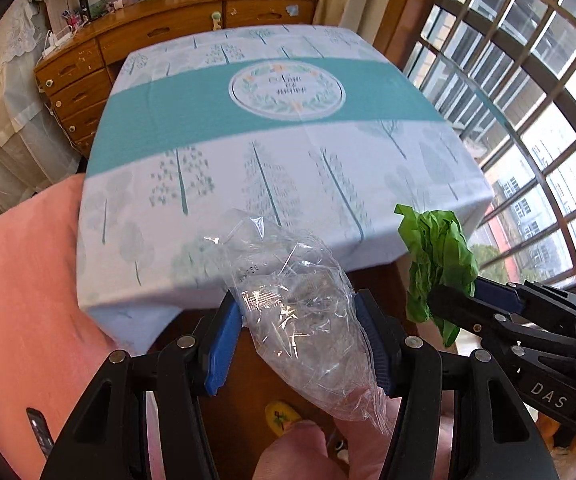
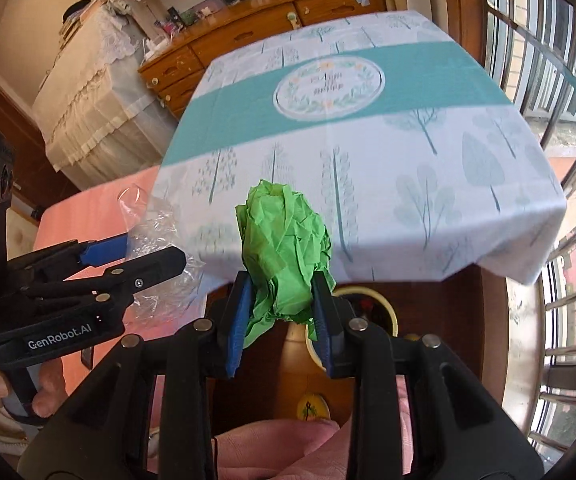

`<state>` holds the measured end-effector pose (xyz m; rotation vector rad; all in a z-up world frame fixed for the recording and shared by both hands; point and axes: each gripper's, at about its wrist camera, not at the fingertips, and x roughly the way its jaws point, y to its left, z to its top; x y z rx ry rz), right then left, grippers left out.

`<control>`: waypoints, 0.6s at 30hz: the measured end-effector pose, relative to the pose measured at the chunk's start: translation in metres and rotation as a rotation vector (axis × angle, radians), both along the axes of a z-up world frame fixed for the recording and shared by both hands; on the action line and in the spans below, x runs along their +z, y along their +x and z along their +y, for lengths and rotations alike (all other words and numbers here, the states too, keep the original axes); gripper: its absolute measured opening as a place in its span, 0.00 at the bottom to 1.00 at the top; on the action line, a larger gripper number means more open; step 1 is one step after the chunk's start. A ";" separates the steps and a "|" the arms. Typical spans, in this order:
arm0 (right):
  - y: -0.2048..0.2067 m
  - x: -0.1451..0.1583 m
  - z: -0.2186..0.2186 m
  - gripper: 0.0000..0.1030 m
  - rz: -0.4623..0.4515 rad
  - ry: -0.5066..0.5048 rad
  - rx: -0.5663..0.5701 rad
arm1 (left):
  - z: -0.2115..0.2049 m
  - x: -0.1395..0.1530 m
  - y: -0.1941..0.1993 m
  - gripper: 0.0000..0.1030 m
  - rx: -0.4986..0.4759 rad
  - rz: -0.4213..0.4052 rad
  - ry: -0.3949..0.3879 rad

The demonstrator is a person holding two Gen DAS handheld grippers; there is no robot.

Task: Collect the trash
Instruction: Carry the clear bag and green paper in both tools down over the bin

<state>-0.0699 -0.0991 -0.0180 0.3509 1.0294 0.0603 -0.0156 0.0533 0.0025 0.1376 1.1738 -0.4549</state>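
In the left wrist view, the left claw (image 1: 300, 320) is partly open and clamps a crumpled clear plastic wrapper (image 1: 288, 280) just off the near edge of the worktop (image 1: 248, 120).

In the right wrist view, the right claw (image 2: 278, 304) stands narrower and grips a green paper ball (image 2: 284, 248). A yellow-rimmed bin (image 2: 392, 312) sits on the floor below. The carrying step seems in hand; next, each piece must be brought over the bin and let go.

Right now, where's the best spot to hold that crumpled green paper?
Around the dense middle of the green paper wad, squeezed from both sides as the right claw has it. The loose flaps at top and bottom would tear or slip; the bunched core gives the pads bulk to bite.
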 end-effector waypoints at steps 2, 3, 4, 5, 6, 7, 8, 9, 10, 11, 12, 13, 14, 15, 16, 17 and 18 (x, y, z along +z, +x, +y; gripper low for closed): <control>-0.009 -0.012 -0.002 0.25 0.036 0.004 -0.002 | -0.005 -0.013 -0.010 0.55 -0.004 0.020 0.006; -0.016 -0.020 -0.001 0.25 0.054 0.009 -0.004 | -0.007 -0.022 -0.015 0.55 -0.006 0.026 0.014; -0.017 -0.031 -0.004 0.25 0.074 0.014 -0.006 | -0.012 -0.030 -0.016 0.55 -0.007 0.031 0.024; -0.020 -0.040 -0.006 0.25 0.091 0.017 -0.005 | -0.016 -0.042 -0.019 0.55 -0.005 0.040 0.037; -0.024 -0.050 -0.007 0.25 0.110 0.018 -0.005 | -0.021 -0.051 -0.019 0.55 -0.005 0.047 0.044; -0.028 -0.063 -0.009 0.25 0.130 0.021 -0.003 | -0.024 -0.065 -0.022 0.55 -0.005 0.059 0.048; -0.029 -0.074 -0.011 0.25 0.143 0.022 -0.001 | -0.027 -0.077 -0.022 0.55 -0.001 0.068 0.049; -0.032 -0.087 -0.013 0.25 0.157 0.020 0.000 | -0.030 -0.094 -0.025 0.55 0.007 0.076 0.052; -0.033 -0.102 -0.016 0.25 0.173 0.019 -0.003 | -0.035 -0.110 -0.021 0.55 0.016 0.086 0.058; -0.035 -0.118 -0.019 0.25 0.191 0.021 -0.008 | -0.038 -0.125 -0.020 0.55 0.027 0.099 0.061; -0.034 -0.133 -0.023 0.25 0.208 0.025 -0.013 | -0.041 -0.139 -0.019 0.55 0.039 0.111 0.062; -0.035 -0.149 -0.027 0.25 0.226 0.031 -0.019 | -0.042 -0.153 -0.019 0.56 0.052 0.125 0.059; -0.036 -0.162 -0.030 0.25 0.240 0.038 -0.024 | -0.043 -0.169 -0.018 0.56 0.070 0.136 0.056; -0.039 -0.178 -0.032 0.25 0.254 0.043 -0.029 | -0.044 -0.179 -0.017 0.56 0.083 0.141 0.053; -0.035 -0.189 -0.038 0.25 0.262 0.046 -0.031 | -0.044 -0.194 -0.017 0.56 0.098 0.139 0.052; -0.035 -0.201 -0.040 0.25 0.268 0.050 -0.031 | -0.044 -0.203 -0.016 0.57 0.105 0.138 0.054; -0.036 -0.215 -0.041 0.25 0.274 0.050 -0.028 | -0.043 -0.214 -0.015 0.57 0.116 0.141 0.057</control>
